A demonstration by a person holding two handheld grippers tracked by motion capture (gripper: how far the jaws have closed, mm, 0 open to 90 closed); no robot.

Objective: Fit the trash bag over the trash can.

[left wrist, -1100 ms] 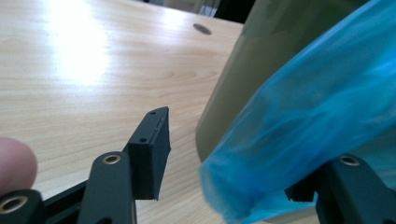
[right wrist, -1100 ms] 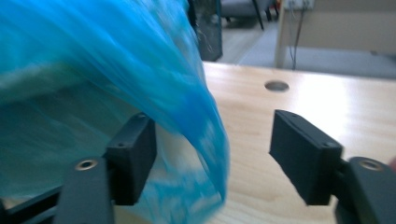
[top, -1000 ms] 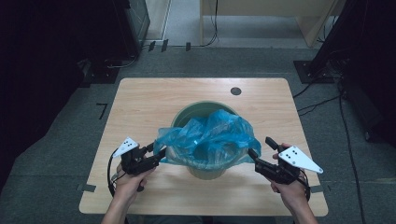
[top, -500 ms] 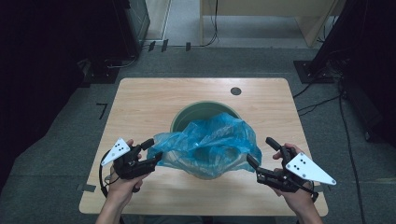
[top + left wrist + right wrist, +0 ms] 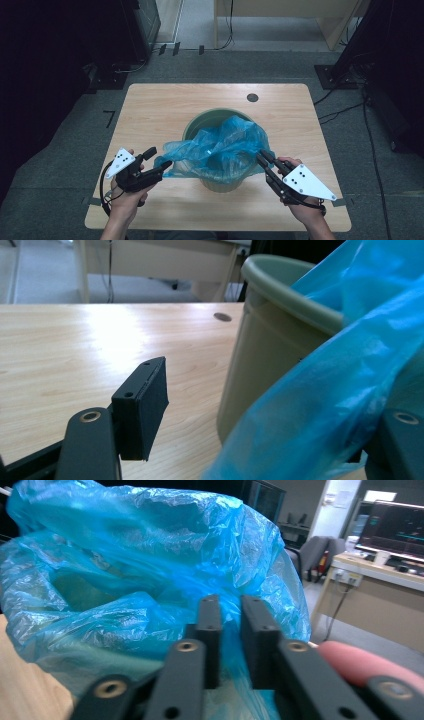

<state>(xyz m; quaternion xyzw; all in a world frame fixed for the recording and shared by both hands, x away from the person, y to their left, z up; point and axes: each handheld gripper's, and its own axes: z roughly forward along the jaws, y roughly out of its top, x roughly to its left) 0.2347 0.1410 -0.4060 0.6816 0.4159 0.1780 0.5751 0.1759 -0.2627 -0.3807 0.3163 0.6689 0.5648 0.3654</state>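
Note:
A pale green bin (image 5: 199, 123) stands in the middle of the wooden table (image 5: 150, 105), with a crumpled blue plastic bag (image 5: 220, 147) spilling over its near rim. My left gripper (image 5: 156, 160) is at the bag's left corner. Its jaws have just been opening and stand apart: the bag (image 5: 340, 390) drapes over one jaw beside the bin (image 5: 260, 340), and the other pad (image 5: 142, 405) is bare. My right gripper (image 5: 261, 156) holds the bag's right edge. Its jaws (image 5: 231, 605) have just closed, with a fold of the blue film (image 5: 150, 555) pinched between them.
A round dark cable hole (image 5: 252, 97) sits in the table's far right part. Behind the table are a light wooden desk (image 5: 280, 15), floor cables (image 5: 345, 107) and dark cabinets (image 5: 135, 25). My hands are close to the table's near edge (image 5: 215, 227).
The right jaws went from apart to closed on the bag's edge. The left hand drew back and left. The bag slid toward me, baring more of the bin's far rim.

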